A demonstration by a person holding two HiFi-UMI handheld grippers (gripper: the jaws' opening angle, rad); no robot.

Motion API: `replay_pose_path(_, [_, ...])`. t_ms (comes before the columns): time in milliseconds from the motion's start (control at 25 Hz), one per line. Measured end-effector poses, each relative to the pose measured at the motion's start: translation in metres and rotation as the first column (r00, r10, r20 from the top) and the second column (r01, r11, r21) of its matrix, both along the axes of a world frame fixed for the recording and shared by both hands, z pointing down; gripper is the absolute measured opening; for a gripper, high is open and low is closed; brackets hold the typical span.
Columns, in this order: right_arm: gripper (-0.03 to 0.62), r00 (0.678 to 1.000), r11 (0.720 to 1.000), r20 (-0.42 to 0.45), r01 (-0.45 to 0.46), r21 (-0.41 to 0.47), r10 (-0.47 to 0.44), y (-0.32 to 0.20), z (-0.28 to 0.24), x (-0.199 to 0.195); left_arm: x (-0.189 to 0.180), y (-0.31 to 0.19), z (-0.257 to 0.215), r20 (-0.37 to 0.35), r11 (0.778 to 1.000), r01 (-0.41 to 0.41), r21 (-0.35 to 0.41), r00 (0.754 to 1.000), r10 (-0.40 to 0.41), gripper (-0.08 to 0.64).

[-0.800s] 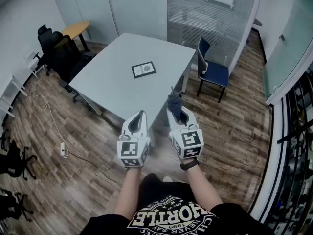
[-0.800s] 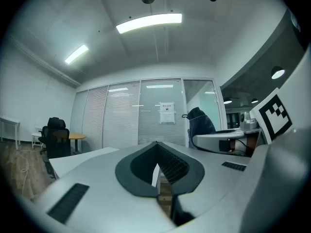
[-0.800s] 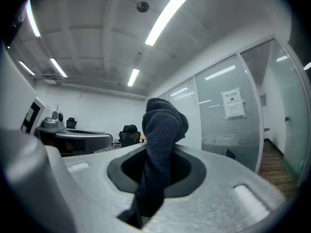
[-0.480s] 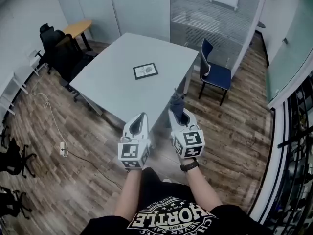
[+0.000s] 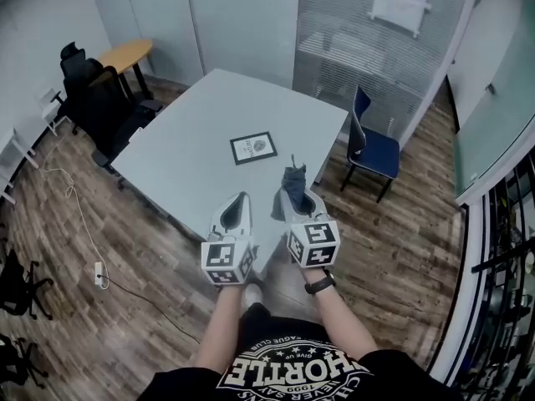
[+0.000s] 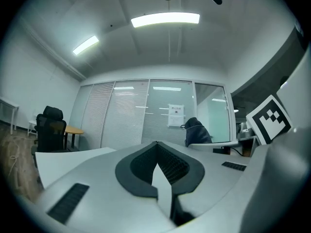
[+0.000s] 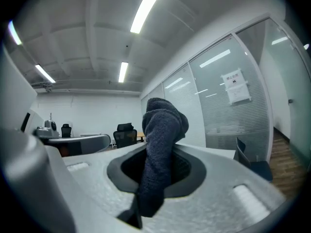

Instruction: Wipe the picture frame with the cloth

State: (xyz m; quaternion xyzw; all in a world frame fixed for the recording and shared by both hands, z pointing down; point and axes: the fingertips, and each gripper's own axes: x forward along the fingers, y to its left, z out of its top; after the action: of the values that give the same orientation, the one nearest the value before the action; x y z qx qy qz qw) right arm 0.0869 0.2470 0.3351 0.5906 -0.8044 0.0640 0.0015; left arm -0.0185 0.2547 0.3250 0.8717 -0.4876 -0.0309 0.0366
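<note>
A black picture frame (image 5: 253, 148) with a white print lies flat on the grey table (image 5: 196, 144), toward its right half. My right gripper (image 5: 292, 192) is shut on a dark blue cloth (image 5: 291, 185) that sticks up from its jaws, bunched at the top (image 7: 162, 130). It hovers over the table's near corner, short of the frame. My left gripper (image 5: 240, 200) is beside it on the left, shut with nothing held; its jaws meet in the left gripper view (image 6: 157, 155). Both grippers point up and away from the table.
A blue chair (image 5: 371, 144) stands at the table's right side. Black office chairs (image 5: 99, 90) and a small wooden desk (image 5: 128, 53) are at the far left. Glass partitions with blinds close the back. A cable and power strip (image 5: 99, 270) lie on the wood floor left.
The view has shifted closer to the table. Both grippers have come forward and up, now over the table's near corner, the right one still gripping the cloth.
</note>
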Motion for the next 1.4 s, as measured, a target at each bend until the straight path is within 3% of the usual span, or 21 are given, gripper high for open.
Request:
replay_pose_path(160, [0.067, 0.998, 0.999, -0.049, 0.041, 0.004, -0.041, -0.07, 0.001, -0.029, -0.019, -0.073, 0.004, -0.023, 1.0, 0.003, -0.007, 1.0, -0.003, 0.005])
replay_pose_path(360, [0.067, 0.991, 0.995, -0.094, 0.091, -0.046, -0.095, -0.148, 0.032, -0.061, -0.041, -0.15, 0.033, -0.019, 0.997, 0.002, -0.077, 1.0, -0.003, 0.003])
replay_pose_path(520, [0.067, 0.987, 0.987, -0.119, 0.09, -0.129, -0.106, -0.204, 0.067, -0.051, -0.042, -0.208, 0.072, -0.027, 0.983, -0.014, -0.181, 1.0, 0.01, -0.005])
replay_pose_path(720, [0.067, 0.977, 0.976, -0.178, 0.083, -0.202, -0.12, -0.284, 0.107, -0.018, -0.028, -0.275, 0.12, 0.039, 0.97, -0.009, -0.243, 0.999, 0.019, -0.005])
replay_pose_path(840, [0.067, 0.958, 0.96, -0.211, 0.14, -0.243, -0.194, -0.341, 0.131, -0.017, -0.026, -0.325, 0.149, 0.073, 0.96, 0.006, -0.28, 0.997, 0.015, -0.005])
replay_pose_path(920, [0.067, 0.927, 0.94, -0.26, 0.197, -0.28, -0.272, -0.373, 0.15, -0.023, -0.023, -0.349, 0.172, 0.083, 0.947, 0.008, -0.322, 0.996, 0.019, -0.005])
replay_pose_path(1000, [0.067, 0.877, 0.912, -0.32, 0.256, -0.322, -0.359, -0.401, 0.168, -0.028, -0.017, -0.371, 0.188, 0.095, 0.937, 0.024, -0.349, 0.995, 0.01, -0.005])
replay_pose_path(1080, [0.067, 0.804, 0.882, -0.396, 0.318, -0.347, -0.445, -0.428, 0.182, -0.034, -0.01, -0.392, 0.205, 0.113, 0.924, 0.029, -0.381, 0.993, 0.015, -0.005])
replay_pose_path(1240, [0.067, 0.559, 0.808, -0.583, 0.398, -0.435, -0.589, -0.475, 0.222, -0.041, 0.011, -0.422, 0.259, 0.143, 0.881, -0.024, -0.472, 0.984, 0.104, -0.005])
replay_pose_path(1400, [0.067, 0.333, 0.719, -0.648, 0.453, -0.527, -0.685, -0.513, 0.269, -0.057, 0.01, -0.446, 0.298, 0.164, 0.849, -0.009, -0.529, 0.98, 0.112, -0.005])
